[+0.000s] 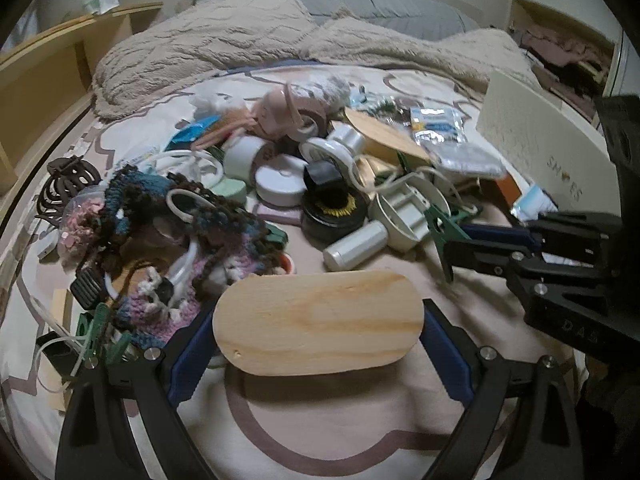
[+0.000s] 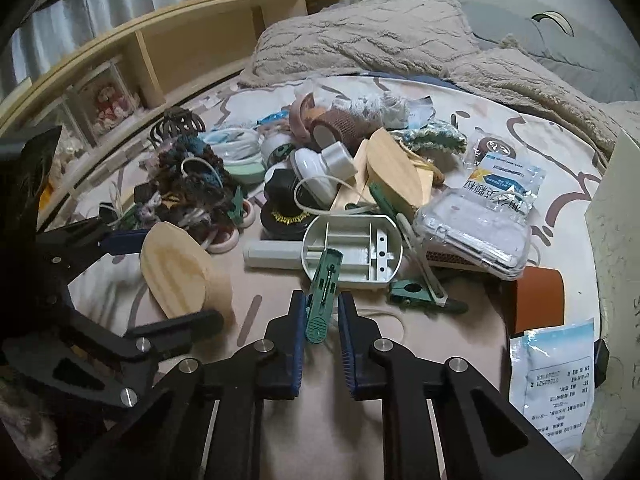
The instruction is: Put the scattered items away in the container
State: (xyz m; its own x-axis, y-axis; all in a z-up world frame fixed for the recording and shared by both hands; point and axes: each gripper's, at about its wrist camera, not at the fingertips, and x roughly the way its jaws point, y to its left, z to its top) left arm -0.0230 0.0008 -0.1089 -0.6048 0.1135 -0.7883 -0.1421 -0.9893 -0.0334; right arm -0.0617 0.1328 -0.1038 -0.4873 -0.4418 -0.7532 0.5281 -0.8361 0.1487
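Cluttered bed with a pink-and-white patterned sheet, seen from two gripper cameras. Left gripper, jaws spread wide and clamped on the two ends of an oval wooden board, held flat above the sheet. Right gripper, jaws drawn close together and pinching a green clothespin between the blue pads, the pin pointing away toward the pile. Just beyond the pin, an upturned white plastic tray with inner dividers, a white tube lying beside it, and a second green clip on the sheet to the right. Further back, a heap of scattered items: knitted yarn pieces, a round black tin, white round containers, rolls of tape, a clear plastic case under a printed packet. At the right edge, a cream box wall with lettering, apparently the container, standing beside the pile. Beige fluffy blanket bunched at the far end of the bed.
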